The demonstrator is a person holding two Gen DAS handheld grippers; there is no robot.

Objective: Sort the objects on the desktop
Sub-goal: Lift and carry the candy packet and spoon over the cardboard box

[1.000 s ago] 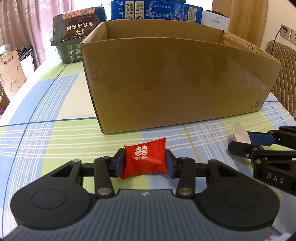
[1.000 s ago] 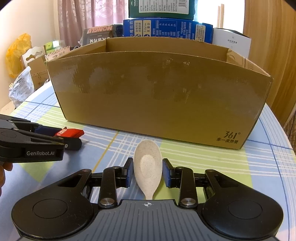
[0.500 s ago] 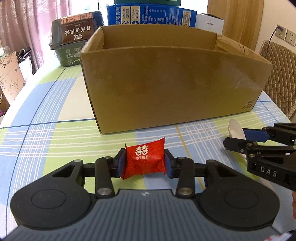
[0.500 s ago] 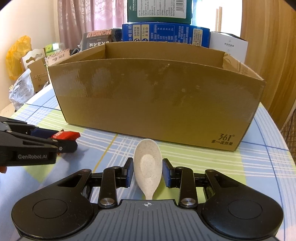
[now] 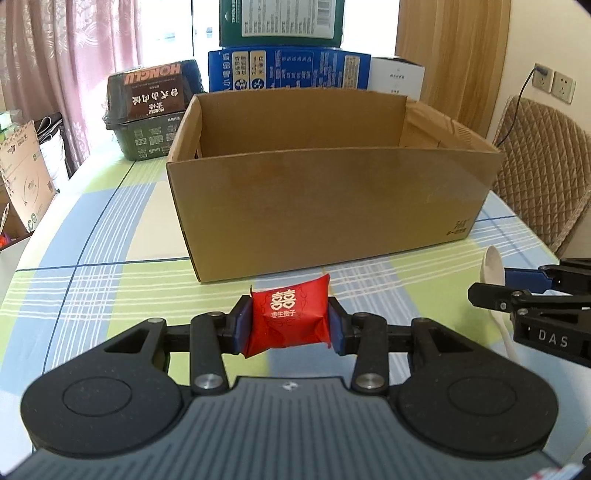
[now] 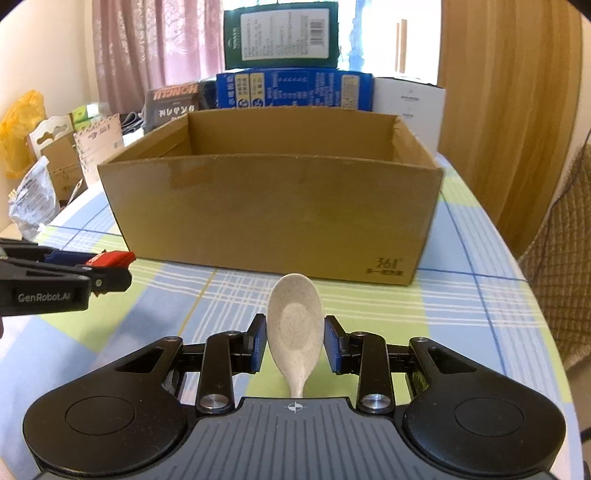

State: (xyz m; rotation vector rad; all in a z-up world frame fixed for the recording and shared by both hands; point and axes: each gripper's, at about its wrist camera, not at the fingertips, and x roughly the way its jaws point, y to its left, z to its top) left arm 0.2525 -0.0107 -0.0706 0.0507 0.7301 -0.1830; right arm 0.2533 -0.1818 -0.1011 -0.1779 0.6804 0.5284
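My left gripper [image 5: 290, 321] is shut on a red candy packet [image 5: 288, 317] with white characters, held above the checked tablecloth in front of the open cardboard box [image 5: 325, 206]. My right gripper [image 6: 294, 341] is shut on a speckled beige spoon [image 6: 294, 325], bowl pointing toward the box [image 6: 273, 214]. In the left wrist view the right gripper [image 5: 517, 291] with the spoon [image 5: 493, 266] is at the right edge. In the right wrist view the left gripper [image 6: 110, 273] with the packet [image 6: 110, 257] is at the left. What lies inside the box is hidden.
Behind the box stand a blue carton [image 5: 288, 70], a green carton [image 5: 279, 18], a white box [image 5: 397, 75] and a dark HONGLU container [image 5: 151, 110]. A quilted chair [image 5: 543, 173] is at the table's right. Cardboard and bags [image 6: 44, 162] lie off the left edge.
Both grippers have risen and drawn back from the box, still holding the packet and spoon; the box's inner walls now show over its near rim.
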